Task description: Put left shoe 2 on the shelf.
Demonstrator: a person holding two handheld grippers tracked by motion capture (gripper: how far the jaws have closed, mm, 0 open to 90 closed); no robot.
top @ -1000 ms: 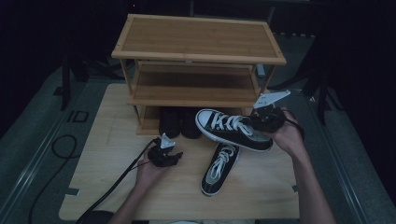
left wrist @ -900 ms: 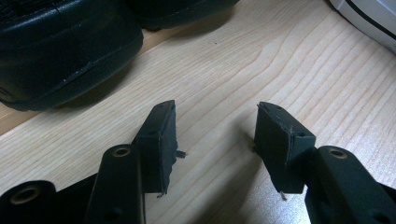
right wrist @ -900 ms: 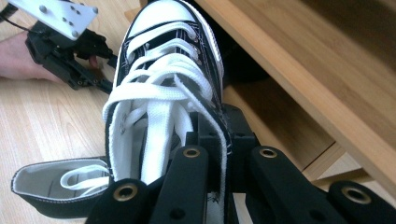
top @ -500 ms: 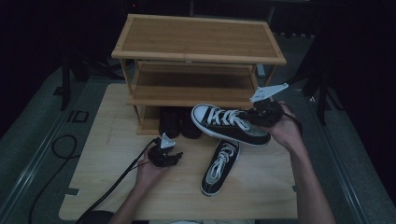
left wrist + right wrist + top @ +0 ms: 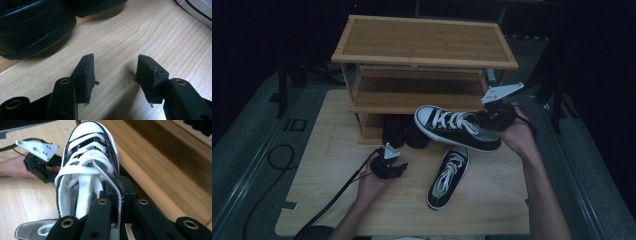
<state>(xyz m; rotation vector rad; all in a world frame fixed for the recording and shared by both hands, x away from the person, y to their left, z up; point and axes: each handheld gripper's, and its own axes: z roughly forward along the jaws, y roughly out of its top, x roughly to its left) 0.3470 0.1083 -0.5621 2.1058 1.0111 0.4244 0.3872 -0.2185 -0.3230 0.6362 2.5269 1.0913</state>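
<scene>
My right gripper (image 5: 493,119) is shut on the heel collar of a black canvas sneaker with white laces (image 5: 454,127), held in the air in front of the wooden shoe rack (image 5: 424,47). In the right gripper view the sneaker (image 5: 87,170) points its white toe away, its side wall pinched between the jaws. A second matching sneaker (image 5: 448,175) lies on the table below. My left gripper (image 5: 392,169) rests low over the table, open and empty; its fingertips (image 5: 86,67) stand apart over bare wood.
Two dark shoes (image 5: 404,131) stand under the rack's lowest shelf, seen close as black toes (image 5: 35,27) in the left gripper view. The rack's middle shelf (image 5: 412,97) is bare. The left gripper's cable (image 5: 332,200) trails off the table's front left.
My right gripper has carried the held sneaker up and to the left, closer to the rack's middle shelf. The left gripper has stayed in place.
</scene>
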